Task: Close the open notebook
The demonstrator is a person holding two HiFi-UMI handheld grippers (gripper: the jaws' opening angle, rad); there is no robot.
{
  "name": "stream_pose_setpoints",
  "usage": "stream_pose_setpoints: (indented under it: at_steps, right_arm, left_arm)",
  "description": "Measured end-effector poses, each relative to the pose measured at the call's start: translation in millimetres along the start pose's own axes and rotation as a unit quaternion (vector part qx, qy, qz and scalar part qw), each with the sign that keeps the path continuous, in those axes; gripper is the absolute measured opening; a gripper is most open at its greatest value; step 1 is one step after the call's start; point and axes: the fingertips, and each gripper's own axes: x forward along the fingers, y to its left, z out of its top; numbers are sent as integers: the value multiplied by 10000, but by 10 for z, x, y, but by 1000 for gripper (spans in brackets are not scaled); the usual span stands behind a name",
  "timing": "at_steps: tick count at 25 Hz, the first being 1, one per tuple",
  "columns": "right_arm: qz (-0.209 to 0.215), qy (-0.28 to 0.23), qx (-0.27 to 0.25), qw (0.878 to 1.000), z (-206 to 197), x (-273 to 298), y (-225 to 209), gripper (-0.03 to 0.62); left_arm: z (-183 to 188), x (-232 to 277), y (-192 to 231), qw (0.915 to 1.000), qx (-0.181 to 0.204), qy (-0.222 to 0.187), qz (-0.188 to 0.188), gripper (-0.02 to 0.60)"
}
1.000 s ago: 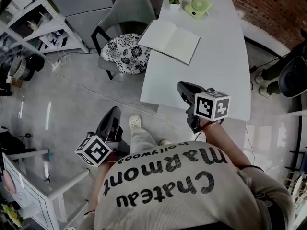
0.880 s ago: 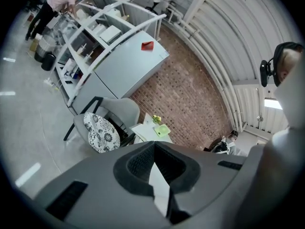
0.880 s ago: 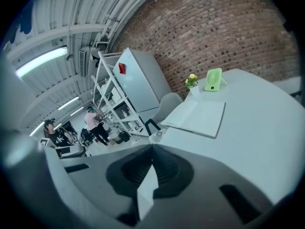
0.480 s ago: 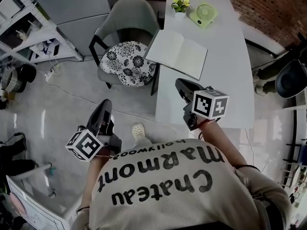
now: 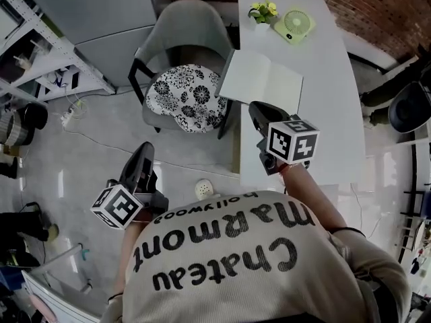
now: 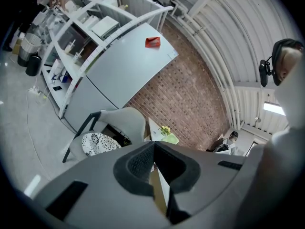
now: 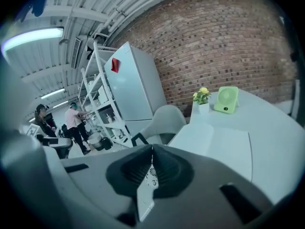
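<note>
The open notebook [image 5: 261,81] lies flat with blank white pages on the white table [image 5: 337,113], near its left edge. It also shows in the right gripper view as the notebook [image 7: 214,144], ahead of the jaws. My right gripper [image 5: 256,111] is shut and empty, and hovers over the table just short of the notebook's near edge; its pads meet [image 7: 152,149]. Off the table, my left gripper [image 5: 144,152] hangs over the floor in front of the chair. It is shut with nothing in it, pads together [image 6: 154,144].
A grey chair [image 5: 188,39] with a floral cushion [image 5: 188,96] stands against the table's left side. A green fan [image 5: 294,24] and a small potted plant [image 5: 264,11] sit at the table's far end. White shelving [image 5: 40,52] and a cabinet [image 5: 101,12] stand left. People [image 7: 74,123] work far off.
The person has stepped toward the table, carrying both grippers forward. The right gripper has drawn close to the notebook's near edge. Both stay shut.
</note>
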Motion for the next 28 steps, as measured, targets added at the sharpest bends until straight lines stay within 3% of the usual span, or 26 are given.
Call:
stream_pose_setpoints:
  at_steps: [10,15,23,25,28]
  right_arm:
    - [-414,556,-222,9973,-62,694,-104,159]
    - [-614,1045,-1065,9869,-196,987,-123,198]
    - [-816,1753,-2325,9532,-514,1385,-146,215]
    - [-917,1853,-2757,9387,-550,1473,-183,225]
    - [-1173,2049,-3475,9074,-614,1585,-287,234]
  left_arm:
    - [322,142,563,9999,-122,19,47,0]
    - [288,68,792,9994,-285,39,210,0]
    - [175,-175,1105,9967,-580,-13,563,0]
    - [151,-232,1165,9958,-649,-34,651,0]
    - [145,-329,1234,9946,-694,-82,764,0]
